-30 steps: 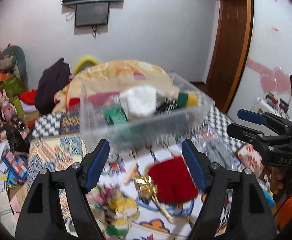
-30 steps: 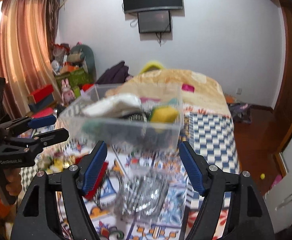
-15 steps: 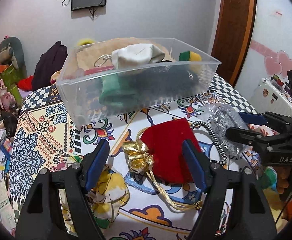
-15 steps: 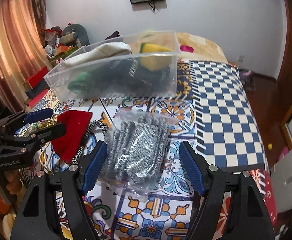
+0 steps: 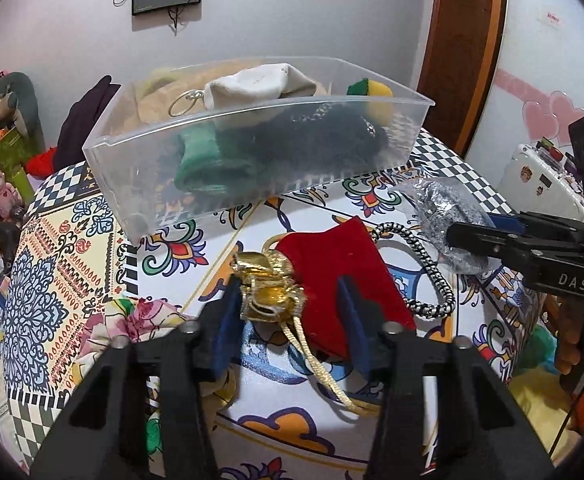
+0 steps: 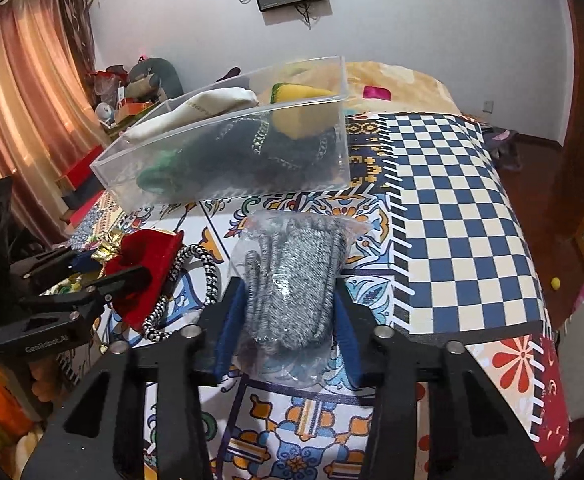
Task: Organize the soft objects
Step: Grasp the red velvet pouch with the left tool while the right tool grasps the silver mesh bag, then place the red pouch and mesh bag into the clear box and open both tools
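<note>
Straddling the gathered gold neck of the red velvet pouch point(image 5: 331, 264), the left gripper point(image 5: 290, 312) has its jaws apart, one blue pad on each side of the gold trim and cord, apparently not yet clamped. In this left wrist view the pouch lies flat on the patterned bed cover point(image 5: 64, 264), just in front of the clear plastic bin point(image 5: 252, 176), which already holds a white cloth, a green piece, something dark and a yellow-green item. A black-and-white braided cord point(image 5: 423, 272) curls beside the pouch, touching its right edge, and a floral cloth point(image 5: 132, 320) sits by the left finger. The risk here, I judge, is that the jaws catch only the loose gold drawstring, so the pouch would dangle or slip out on the lift, or that the braided cord gets dragged along.

From the right wrist view, the right gripper point(image 6: 288, 320) brackets the bagged grey knit bundle point(image 6: 292, 276), jaws apart with the pads close to or brushing the plastic wrap; whether they press it I cannot tell. The bundle rests on the bed cover just short of the bin's near wall. The slick plastic could slide between the pads, or only the film might be pinched while the knit sags. Both grippers work near each other, so a joint lift toward the bin could make them collide or knock the bin's rim.
</note>
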Demonstrator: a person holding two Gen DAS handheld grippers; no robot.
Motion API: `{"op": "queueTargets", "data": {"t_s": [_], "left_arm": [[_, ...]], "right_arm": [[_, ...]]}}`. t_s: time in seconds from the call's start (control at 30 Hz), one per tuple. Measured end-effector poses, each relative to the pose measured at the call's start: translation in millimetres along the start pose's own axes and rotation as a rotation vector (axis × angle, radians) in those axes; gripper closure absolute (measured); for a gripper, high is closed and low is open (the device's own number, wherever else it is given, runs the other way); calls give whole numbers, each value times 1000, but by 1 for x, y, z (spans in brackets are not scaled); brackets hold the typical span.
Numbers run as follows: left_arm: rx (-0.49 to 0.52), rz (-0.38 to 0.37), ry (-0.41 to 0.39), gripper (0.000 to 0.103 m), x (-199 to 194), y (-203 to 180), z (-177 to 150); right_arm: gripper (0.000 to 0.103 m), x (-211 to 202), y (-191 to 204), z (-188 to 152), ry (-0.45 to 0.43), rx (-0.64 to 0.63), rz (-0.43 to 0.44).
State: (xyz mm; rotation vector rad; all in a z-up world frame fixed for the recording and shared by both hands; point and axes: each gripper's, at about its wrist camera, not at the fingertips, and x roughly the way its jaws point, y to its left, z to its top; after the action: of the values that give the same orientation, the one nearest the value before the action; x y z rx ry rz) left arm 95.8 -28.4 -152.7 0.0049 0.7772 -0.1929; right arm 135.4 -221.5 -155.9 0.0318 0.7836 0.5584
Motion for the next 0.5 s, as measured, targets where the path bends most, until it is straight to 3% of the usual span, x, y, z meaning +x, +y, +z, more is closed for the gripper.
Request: {"op": "queueTargets", "data": {"t_s": [0.2,0.5], "left_arm": [[-7,-2,-31,77,-14,7,2],[-1,14,-135,78,-53,8,17]], "right_arm": [[73,-6,1,5,-17,-8,-8],[73,-30,14,24,-103,-47,-18]]}}
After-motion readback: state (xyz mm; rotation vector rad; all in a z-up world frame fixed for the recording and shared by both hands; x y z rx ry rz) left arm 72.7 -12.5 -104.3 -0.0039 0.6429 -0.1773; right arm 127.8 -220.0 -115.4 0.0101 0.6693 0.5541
